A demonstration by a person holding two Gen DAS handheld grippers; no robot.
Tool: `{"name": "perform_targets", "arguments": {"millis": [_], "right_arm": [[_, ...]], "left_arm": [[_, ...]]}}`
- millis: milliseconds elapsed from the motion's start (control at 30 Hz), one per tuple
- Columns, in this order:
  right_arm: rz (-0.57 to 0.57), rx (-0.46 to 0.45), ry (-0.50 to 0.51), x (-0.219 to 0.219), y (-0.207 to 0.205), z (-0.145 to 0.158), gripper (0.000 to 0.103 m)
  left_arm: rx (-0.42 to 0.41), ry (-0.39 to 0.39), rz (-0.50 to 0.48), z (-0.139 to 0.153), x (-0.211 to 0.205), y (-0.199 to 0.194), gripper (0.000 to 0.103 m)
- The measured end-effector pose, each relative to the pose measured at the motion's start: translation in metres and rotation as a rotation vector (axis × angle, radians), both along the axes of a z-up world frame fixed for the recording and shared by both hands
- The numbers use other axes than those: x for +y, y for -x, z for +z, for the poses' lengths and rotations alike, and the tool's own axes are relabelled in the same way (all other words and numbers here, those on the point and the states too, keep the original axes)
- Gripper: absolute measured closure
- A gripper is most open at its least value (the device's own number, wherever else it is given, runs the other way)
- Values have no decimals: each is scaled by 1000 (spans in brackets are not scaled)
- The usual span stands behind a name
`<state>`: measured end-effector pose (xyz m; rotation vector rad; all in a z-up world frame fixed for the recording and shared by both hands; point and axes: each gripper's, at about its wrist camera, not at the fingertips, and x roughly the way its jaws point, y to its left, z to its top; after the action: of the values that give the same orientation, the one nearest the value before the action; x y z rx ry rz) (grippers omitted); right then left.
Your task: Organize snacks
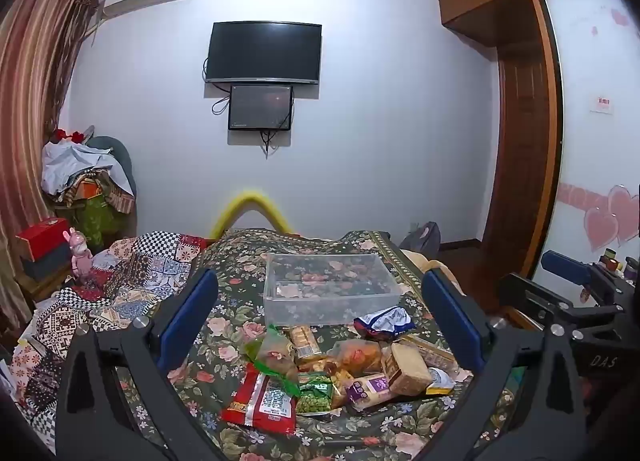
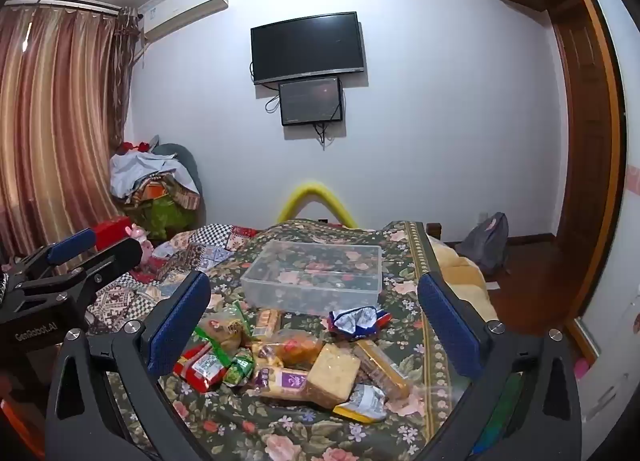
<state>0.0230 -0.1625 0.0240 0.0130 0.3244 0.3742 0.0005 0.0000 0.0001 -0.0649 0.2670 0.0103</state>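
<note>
A heap of snack packets lies on the floral bedspread: a red packet, a green pea packet, a tan block, a purple-labelled bar and a blue-white wrapper. Behind them stands a clear plastic box with nothing in it. My left gripper hovers open above the heap, its blue pads wide apart. My right gripper is open too, over the same heap. Each gripper shows at the edge of the other's view.
A patchwork quilt covers the bed's left side, with a pink toy and red box beyond. A TV hangs on the far wall. A wooden wardrobe and a grey backpack stand right.
</note>
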Motion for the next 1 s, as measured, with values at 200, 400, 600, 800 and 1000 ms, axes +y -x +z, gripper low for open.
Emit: {"name": "perform_targets", "arguments": {"millis": [200, 400, 600, 800, 1000], "right_arm": [[0, 1, 3, 0, -1, 0, 0], [-9, -9, 10, -1, 0, 1, 0], [-12, -7, 11, 2, 3, 0, 0], [-9, -10, 8, 2, 1, -2, 0], [-8, -9, 8, 1, 1, -3, 0]], "left_arm": [[7, 3, -1, 0, 5, -1, 0], [2, -19, -6, -2, -1, -1, 0], [0, -8, -3, -5, 1, -4, 0], [1, 7, -7, -7, 4, -5, 0], [-7, 7, -10, -8, 4, -2, 0]]}}
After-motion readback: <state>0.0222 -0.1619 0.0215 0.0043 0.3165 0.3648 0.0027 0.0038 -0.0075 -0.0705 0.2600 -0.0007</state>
